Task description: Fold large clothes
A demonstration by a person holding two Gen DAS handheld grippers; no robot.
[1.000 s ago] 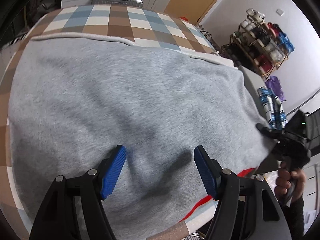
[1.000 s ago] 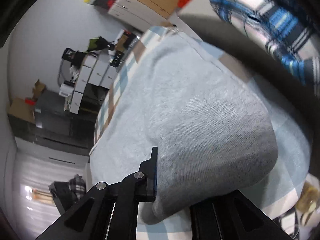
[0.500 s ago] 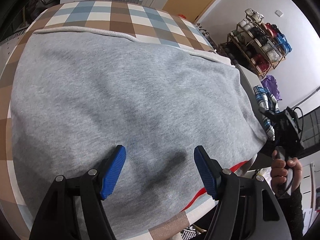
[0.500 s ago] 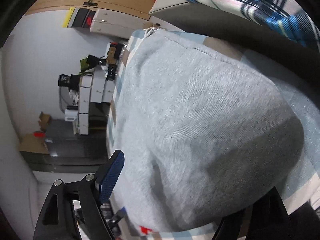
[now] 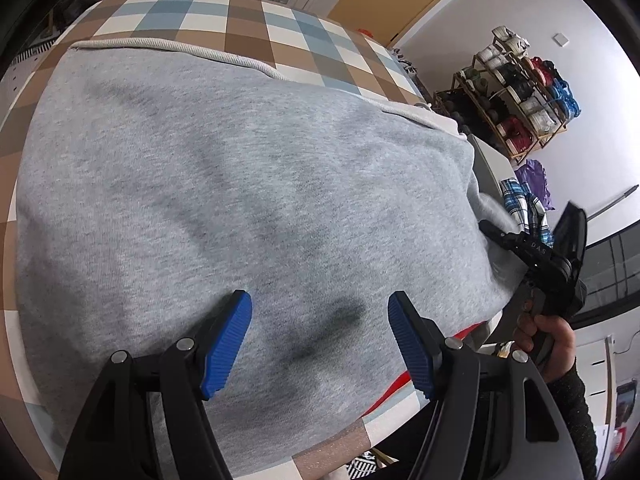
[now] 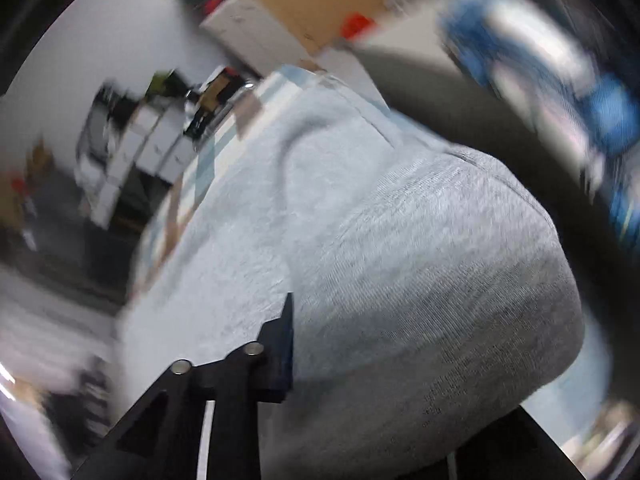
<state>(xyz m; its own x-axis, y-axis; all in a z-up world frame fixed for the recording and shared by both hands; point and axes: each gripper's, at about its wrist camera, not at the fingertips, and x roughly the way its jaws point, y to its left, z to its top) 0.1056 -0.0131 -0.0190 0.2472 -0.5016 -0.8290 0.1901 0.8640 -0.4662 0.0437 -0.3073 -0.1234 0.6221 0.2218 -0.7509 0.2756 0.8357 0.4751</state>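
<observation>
A large grey sweatshirt (image 5: 248,200) lies spread flat on a bed covered by a checked brown, blue and white sheet (image 5: 256,24), filling most of the left wrist view. Its long axis runs from the upper left of that view, where a pale ribbed edge (image 5: 168,45) lies across the checks, down to the lower right, where the cloth reaches the bed's side. The left gripper (image 5: 320,340) hovers over the near part of the garment with its 2 blue pads (image 5: 228,344) standing wide apart and nothing between them. At the right edge of the sweatshirt the right gripper (image 5: 496,236) meets the cloth, carried by a hand (image 5: 548,336) in a dark sleeve. In the blurred right wrist view a thick fold of the grey fabric bulges up between that gripper's fingers (image 6: 282,344); its jaws are closing on this fold, and only 1 finger shows, pressed against the cloth. Behind the bed stand a shelf of shoes (image 5: 516,92) and a plaid garment (image 5: 520,204).
</observation>
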